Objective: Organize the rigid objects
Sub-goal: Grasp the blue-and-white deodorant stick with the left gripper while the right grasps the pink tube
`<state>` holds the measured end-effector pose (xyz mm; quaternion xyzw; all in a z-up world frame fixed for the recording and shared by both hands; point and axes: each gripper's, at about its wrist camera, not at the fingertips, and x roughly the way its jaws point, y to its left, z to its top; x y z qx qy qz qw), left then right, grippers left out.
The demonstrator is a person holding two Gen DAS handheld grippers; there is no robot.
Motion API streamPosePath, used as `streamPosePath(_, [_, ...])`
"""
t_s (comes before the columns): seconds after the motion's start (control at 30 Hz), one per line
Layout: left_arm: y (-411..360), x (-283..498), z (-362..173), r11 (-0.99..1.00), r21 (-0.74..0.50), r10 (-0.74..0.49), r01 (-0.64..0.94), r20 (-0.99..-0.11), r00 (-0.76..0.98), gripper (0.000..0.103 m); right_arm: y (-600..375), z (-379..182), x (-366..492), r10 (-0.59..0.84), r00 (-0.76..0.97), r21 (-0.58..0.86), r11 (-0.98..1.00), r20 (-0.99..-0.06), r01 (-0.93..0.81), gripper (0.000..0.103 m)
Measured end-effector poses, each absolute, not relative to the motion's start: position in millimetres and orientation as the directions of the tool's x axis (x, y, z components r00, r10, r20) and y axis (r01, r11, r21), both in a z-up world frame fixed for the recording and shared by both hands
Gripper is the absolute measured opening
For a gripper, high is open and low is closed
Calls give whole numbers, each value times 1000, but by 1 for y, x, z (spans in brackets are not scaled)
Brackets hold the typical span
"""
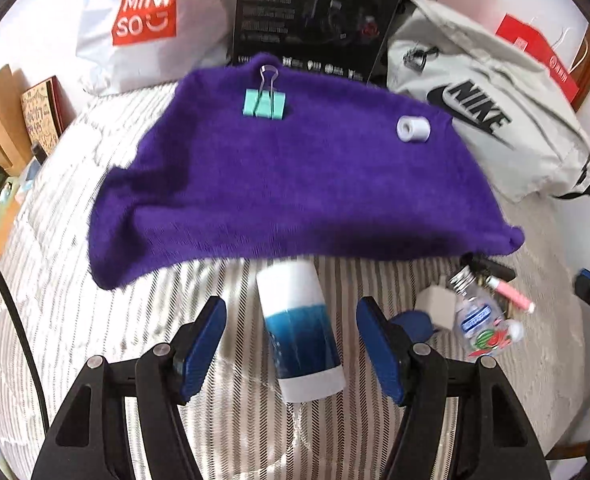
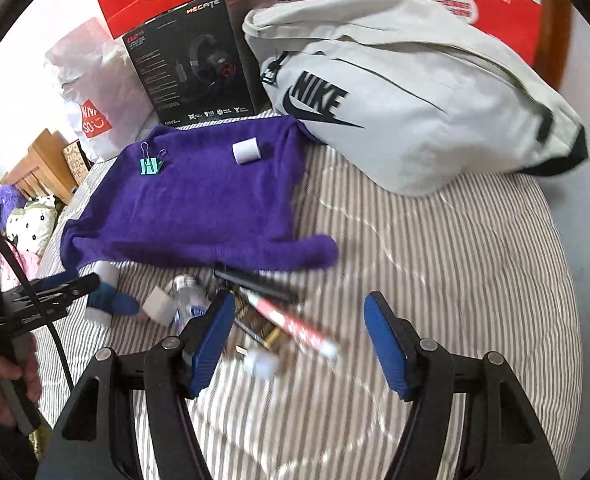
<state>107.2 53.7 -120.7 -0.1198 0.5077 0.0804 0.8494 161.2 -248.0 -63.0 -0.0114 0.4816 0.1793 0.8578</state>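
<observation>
The blue-and-white tube (image 1: 301,330) lies on the striped bedding (image 1: 95,300) just short of the purple towel's (image 1: 295,184) near edge, its long axis running near to far. The left gripper (image 1: 291,350) hangs over it, jaws released and straddling it, nothing clenched. The right gripper (image 2: 299,344), also released and empty, hovers farther right above the pens (image 2: 291,320), so the left looks nearer.

NIKE on grey bag (image 2: 407,92), MINISO on white bag (image 1: 147,20), HECATE on black box (image 2: 195,60)
</observation>
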Motion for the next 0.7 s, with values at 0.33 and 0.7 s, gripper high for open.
streamPosePath(0.33, [55, 103, -142, 964, -43, 84, -264, -889, 450, 67, -270, -78, 133, 307, 461, 187, 939, -833, -288, 66])
streamPosePath(0.7, [43, 107, -142, 979, 7, 102, -203, -881, 463, 34, -260, -105, 143, 295, 428, 151, 929, -854, -339, 66])
